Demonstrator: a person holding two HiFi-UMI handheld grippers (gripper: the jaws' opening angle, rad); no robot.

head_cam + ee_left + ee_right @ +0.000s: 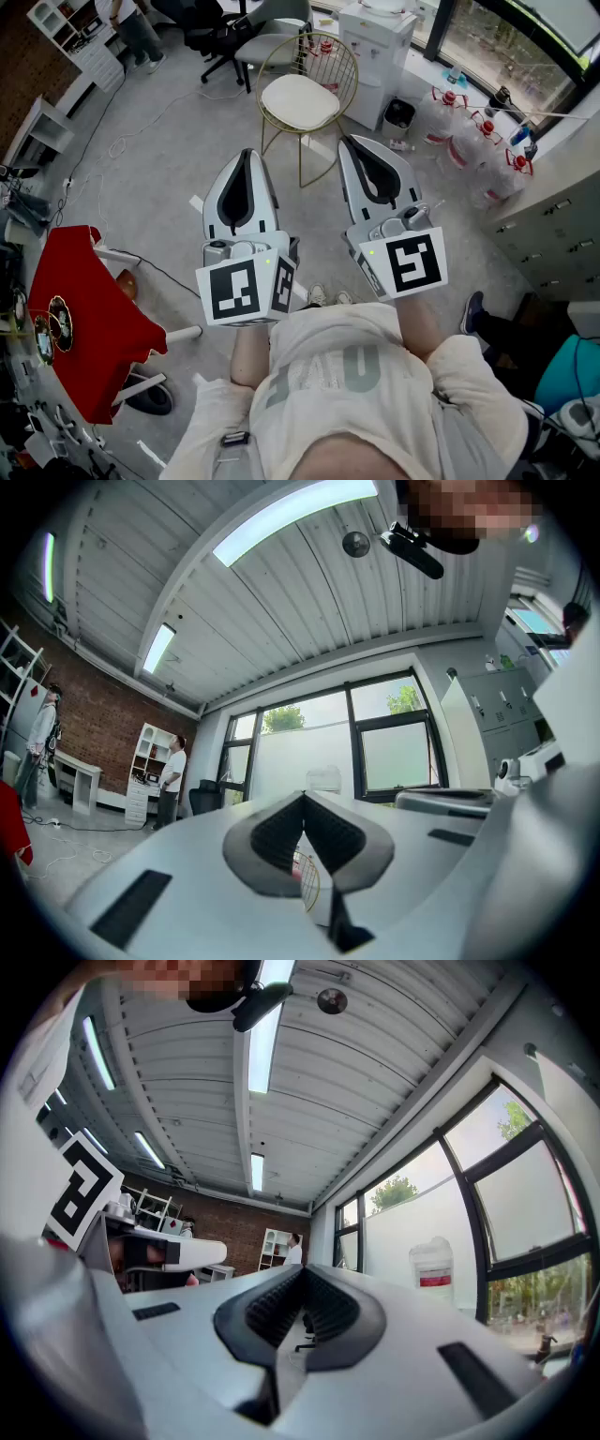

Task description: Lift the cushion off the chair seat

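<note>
The room is a wide workshop with a grey floor (pixel 178 159), a brick wall (pixel 94 724) on one side and tall windows (pixel 375 752) on the other. On the floor stands a chair (pixel 323 56) with a thin gold wire frame. The cushion (pixel 298 101), white and round, lies flat on the seat of this chair, and nothing touches it. Just behind the chair is a white water dispenser (pixel 375 47) with a small black bin (pixel 398 114) beside it, and several water bottles (pixel 469 141) with red caps stand along the window side. At the left a red cloth (pixel 89 319) hangs over a stand. The person holds both grippers in front of the body, side by side and a little apart, pointing toward the chair, which is well ahead of them. The left gripper (pixel 247 153) has its fingers (pixel 277 836) pressed together at the tips, with nothing between them; through the narrow gap under the tips a part of the gold wire back is visible. The right gripper (pixel 345 141) also has its fingers (pixel 272 1307) pressed together at the tips and holds nothing. Far in the background, a person (pixel 173 771) stands near a white shelf (pixel 145 761) by the brick wall.
</note>
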